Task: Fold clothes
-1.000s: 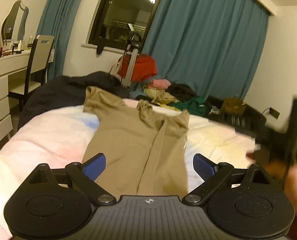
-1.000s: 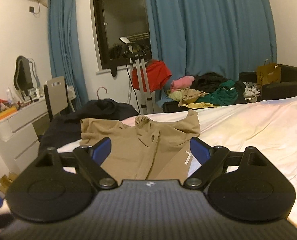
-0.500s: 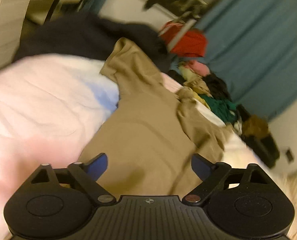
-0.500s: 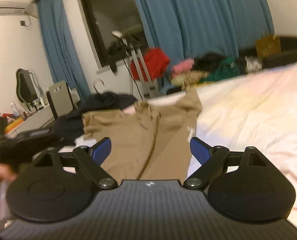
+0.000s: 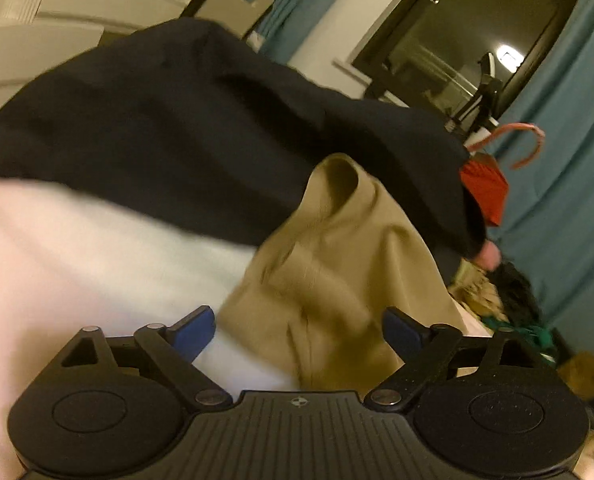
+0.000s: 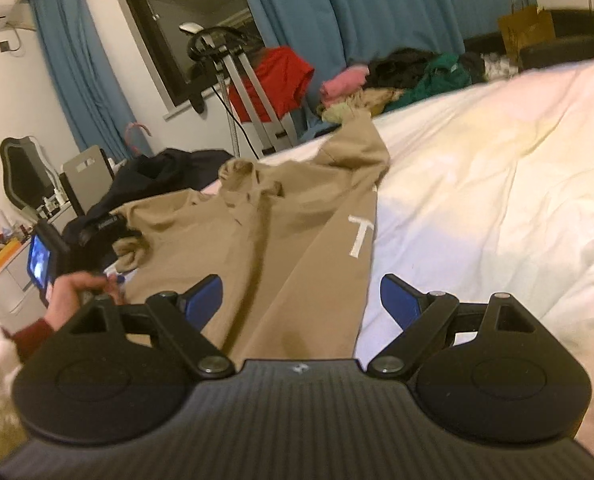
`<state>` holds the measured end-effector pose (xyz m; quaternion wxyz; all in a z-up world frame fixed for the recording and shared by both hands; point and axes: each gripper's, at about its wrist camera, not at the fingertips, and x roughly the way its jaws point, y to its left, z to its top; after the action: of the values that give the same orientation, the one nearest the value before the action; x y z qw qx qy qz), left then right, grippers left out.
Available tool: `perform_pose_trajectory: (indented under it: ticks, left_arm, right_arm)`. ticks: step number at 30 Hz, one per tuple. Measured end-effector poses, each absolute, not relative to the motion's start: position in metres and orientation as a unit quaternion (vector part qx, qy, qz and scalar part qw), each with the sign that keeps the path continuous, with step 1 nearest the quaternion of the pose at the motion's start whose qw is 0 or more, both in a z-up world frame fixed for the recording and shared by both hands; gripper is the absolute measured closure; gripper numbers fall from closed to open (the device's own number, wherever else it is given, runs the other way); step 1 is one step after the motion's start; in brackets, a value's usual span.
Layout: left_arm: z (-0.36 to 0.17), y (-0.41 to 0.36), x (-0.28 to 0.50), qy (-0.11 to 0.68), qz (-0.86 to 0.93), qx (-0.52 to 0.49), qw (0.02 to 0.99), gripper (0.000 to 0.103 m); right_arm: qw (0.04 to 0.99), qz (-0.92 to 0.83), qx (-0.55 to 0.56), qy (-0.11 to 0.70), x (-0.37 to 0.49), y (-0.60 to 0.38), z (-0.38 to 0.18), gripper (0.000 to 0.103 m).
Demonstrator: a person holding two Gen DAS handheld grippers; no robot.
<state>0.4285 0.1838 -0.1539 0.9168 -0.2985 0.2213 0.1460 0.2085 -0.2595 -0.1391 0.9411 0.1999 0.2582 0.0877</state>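
Observation:
A tan shirt (image 6: 265, 240) lies spread on the white bed (image 6: 477, 200), a white mark on its right side. My right gripper (image 6: 301, 300) is open and empty, low over the shirt's near right part. In the left wrist view my left gripper (image 5: 299, 328) is open and empty, close over the shirt's left sleeve (image 5: 337, 248), which is bunched up against a black garment (image 5: 177, 128). In the right wrist view the left gripper's body (image 6: 49, 258) shows in the person's hand at the shirt's left sleeve.
A black garment (image 6: 149, 176) lies at the bed's far left edge. A pile of clothes (image 6: 397, 76), a tripod (image 6: 241, 80) and a red cloth (image 6: 277, 76) stand beyond the bed. A dresser and chair (image 6: 85, 176) stand at left.
My left gripper has swung left and forward to the shirt's left sleeve. My right gripper has tilted and moved closer over the shirt's right side. Both stay open.

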Motion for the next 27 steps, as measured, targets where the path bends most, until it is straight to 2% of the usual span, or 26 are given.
perform_pose_trajectory:
  ticks: [1, 3, 4, 5, 6, 7, 8, 11, 17, 23, 27]
  left_arm:
    - [-0.152, 0.182, 0.435, 0.218, 0.151, -0.284, 0.921, 0.014]
    - [-0.151, 0.179, 0.448, 0.214, 0.159, -0.261, 0.928, 0.038]
    - [-0.151, 0.177, 0.454, 0.219, 0.162, -0.253, 0.928, 0.043]
    - [-0.151, 0.174, 0.458, 0.231, 0.169, -0.237, 0.928, 0.055]
    - [-0.151, 0.171, 0.463, 0.243, 0.176, -0.222, 0.928, 0.071]
    - [-0.15, 0.168, 0.467, 0.255, 0.178, -0.206, 0.928, 0.078]
    - [-0.147, 0.165, 0.47, 0.267, 0.168, -0.186, 0.93, 0.089]
    - [-0.126, 0.148, 0.466, 0.273, 0.163, -0.105, 0.942, 0.093]
    - [-0.056, 0.092, 0.439, 0.235, 0.126, 0.012, 0.964, 0.093]
    - [-0.004, -0.023, 0.422, 0.218, 0.025, 0.113, 0.969, 0.094]
    - [-0.008, -0.107, 0.418, 0.222, -0.032, 0.167, 0.96, 0.094]
  right_arm:
    - [0.936, 0.089, 0.212, 0.267, 0.215, -0.262, -0.145, 0.016]
    - [0.923, 0.086, 0.242, 0.286, 0.225, -0.269, -0.156, 0.016]
    - [0.917, 0.082, 0.257, 0.294, 0.229, -0.273, -0.161, 0.016]
    - [0.913, 0.079, 0.267, 0.298, 0.231, -0.275, -0.163, 0.016]
    - [0.911, 0.078, 0.274, 0.297, 0.23, -0.278, -0.163, 0.016]
    - [0.91, 0.076, 0.281, 0.296, 0.229, -0.28, -0.164, 0.016]
    - [0.909, 0.075, 0.285, 0.293, 0.227, -0.281, -0.163, 0.016]
    - [0.915, 0.075, 0.283, 0.277, 0.219, -0.284, -0.156, 0.016]
    - [0.915, 0.079, 0.28, 0.28, 0.214, -0.283, -0.152, 0.016]
    - [0.921, 0.071, 0.271, 0.269, 0.204, -0.288, -0.144, 0.016]
    - [0.925, 0.054, 0.272, 0.26, 0.197, -0.298, -0.142, 0.016]
